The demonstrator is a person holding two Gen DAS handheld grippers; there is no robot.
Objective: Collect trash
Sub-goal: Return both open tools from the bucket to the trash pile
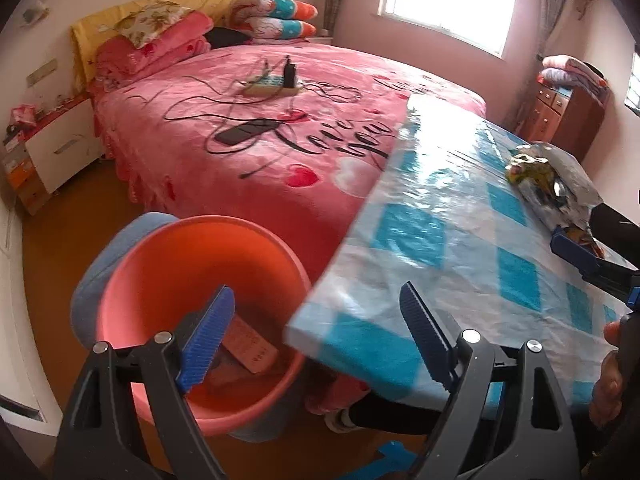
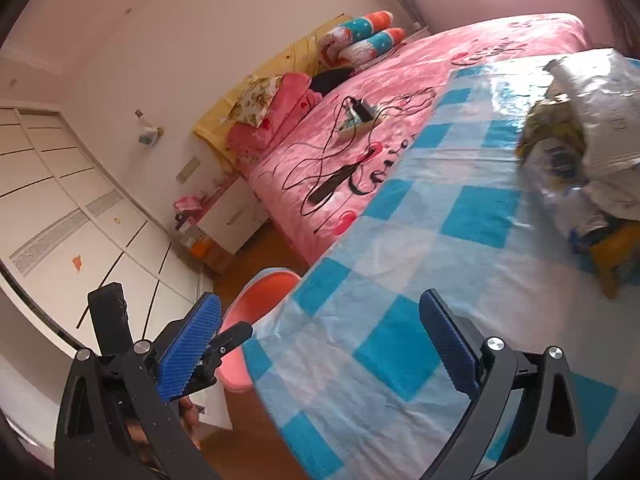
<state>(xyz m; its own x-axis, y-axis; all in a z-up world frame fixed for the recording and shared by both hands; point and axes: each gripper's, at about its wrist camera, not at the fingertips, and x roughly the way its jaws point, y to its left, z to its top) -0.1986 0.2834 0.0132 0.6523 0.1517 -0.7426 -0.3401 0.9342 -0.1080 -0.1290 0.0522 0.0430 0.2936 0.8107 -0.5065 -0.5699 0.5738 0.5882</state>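
Nearest the left wrist camera, the left tongs (image 1: 316, 336) stood wide apart with nothing between the ribbed blue pads, one pad hanging over the round salmon-pink plastic basin (image 1: 192, 280) and the other over the near corner of the worktop (image 1: 420, 240), which was spread with a blue-and-white checked cloth under clear plastic. The basin sat on the floor just beside that corner and already held a flat pinkish card or wrapper (image 1: 250, 346); what else lay in it was too blurred to tell.

The right tongs (image 2: 320, 344) were likewise spread and empty in their own camera, hovering over the checked cloth.

Farther along the worktop lay the trash yet to be gathered: a crumpled silver foil snack bag with yellow and blue print (image 1: 556, 184), resting near the far right edge. In the left view a blue pad of the right tongs showed just beside the bag; whether it touched the foil could not be told.

Beyond stood the pink bed (image 1: 260, 128) with a power strip and cables on it.

The step in hand appeared to be reaching for the next piece. The next move would call for closing on a firm fold of the slippery foil, then carrying it across to the basin.
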